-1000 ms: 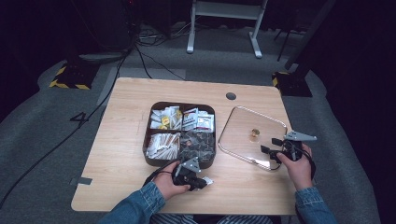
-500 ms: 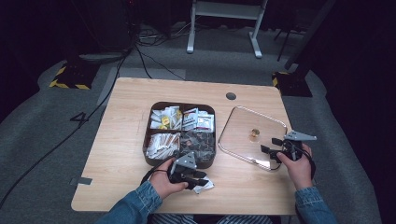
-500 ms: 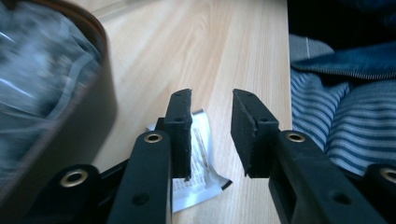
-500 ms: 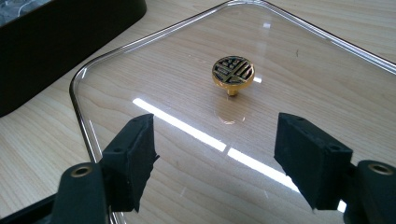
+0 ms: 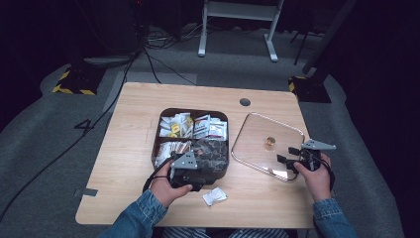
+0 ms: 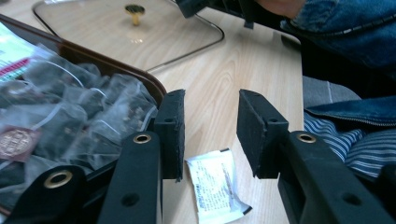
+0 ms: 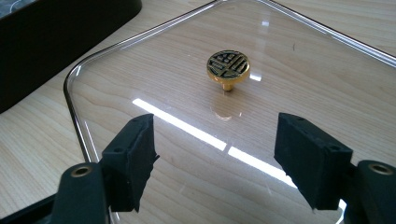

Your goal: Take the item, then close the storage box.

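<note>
The left gripper [image 5: 190, 171] was held at the near edge of the tray, its jaws parted with nothing between the pads; they had just been opening. A second before, the gripper had been lower on the table with the white sachet at its tip. Now it was raised and drawn toward the tray, and the white sachet [image 5: 215, 197] was left lying flat on the wood, apart from the jaws. In the left gripper view the sachet [image 6: 215, 185] was seen on the table below and between the two black jaws, untouched by either pad.

Just beside that gripper the dark compartmented tray [image 5: 157, 144] was seen, its near right compartment packed with clear bags of dark tea [image 6: 88, 121] and its other compartments filled with pale packets [image 5: 190, 125]. These were unchanged from the earlier pictures.

Farther right, the right gripper [image 5: 289, 161] was kept where it had been, its jaws spread wide over the near edge of the glass lid [image 7: 196, 121], with no pad seen pressing on the glass. The lid was lying flat on the table [image 5: 129, 124], to the right of the tray, its gold knob [image 7: 228, 66] upright at the middle.
</note>
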The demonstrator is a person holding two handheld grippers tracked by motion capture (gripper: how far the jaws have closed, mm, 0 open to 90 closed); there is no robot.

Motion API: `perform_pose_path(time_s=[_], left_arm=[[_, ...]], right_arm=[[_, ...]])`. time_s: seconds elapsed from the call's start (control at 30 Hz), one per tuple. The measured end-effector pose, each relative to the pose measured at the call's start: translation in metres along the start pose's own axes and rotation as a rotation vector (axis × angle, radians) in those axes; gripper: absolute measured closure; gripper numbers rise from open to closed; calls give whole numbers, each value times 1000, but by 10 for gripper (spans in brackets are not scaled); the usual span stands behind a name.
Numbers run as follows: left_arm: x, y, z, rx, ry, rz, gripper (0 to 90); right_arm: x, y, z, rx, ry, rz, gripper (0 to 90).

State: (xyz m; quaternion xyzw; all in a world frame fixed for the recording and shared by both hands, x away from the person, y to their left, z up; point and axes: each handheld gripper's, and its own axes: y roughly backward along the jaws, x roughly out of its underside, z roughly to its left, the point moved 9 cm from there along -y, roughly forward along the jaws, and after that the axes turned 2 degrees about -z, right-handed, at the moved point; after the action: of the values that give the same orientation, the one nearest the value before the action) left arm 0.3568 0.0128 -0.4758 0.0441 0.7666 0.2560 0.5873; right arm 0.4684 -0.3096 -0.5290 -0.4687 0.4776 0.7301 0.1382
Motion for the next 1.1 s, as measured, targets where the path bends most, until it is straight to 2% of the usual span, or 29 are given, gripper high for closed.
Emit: perform_pose_path(time_s=[0.13,0.2,0.23,0.33,0.4,0.57,0.77,0.9,1.0,1.1], left_arm=[[-5,6,5,-30,-1,-29,602],[-10,12,11,-70,-1,-55,553],[-12,15,14,-93,4,-66,519],[-14,26,27,-197,-1,-83,436],[-15,37,36,-250,25,-107,396],[-12,61,54,-372,66,-140,369],[0,89,72,-509,111,-121,348],[13,108,82,-604,123,-93,314],[24,121,89,-658,145,-80,306],[33,133,96,-695,180,-84,304]], right_arm=[[0,2,-3,9,-13,-14,302],[-1,3,-5,13,-15,-22,302],[-2,3,-5,14,-16,-24,302],[-3,2,-6,18,-19,-23,302],[-2,1,-5,19,-17,-14,302],[-6,-6,-4,16,-16,-10,302],[-11,-14,-1,-2,-15,1,302],[-16,-21,-3,1,-12,5,301],[-18,-28,-2,-1,-7,17,295],[-18,-36,0,-1,1,29,304]])
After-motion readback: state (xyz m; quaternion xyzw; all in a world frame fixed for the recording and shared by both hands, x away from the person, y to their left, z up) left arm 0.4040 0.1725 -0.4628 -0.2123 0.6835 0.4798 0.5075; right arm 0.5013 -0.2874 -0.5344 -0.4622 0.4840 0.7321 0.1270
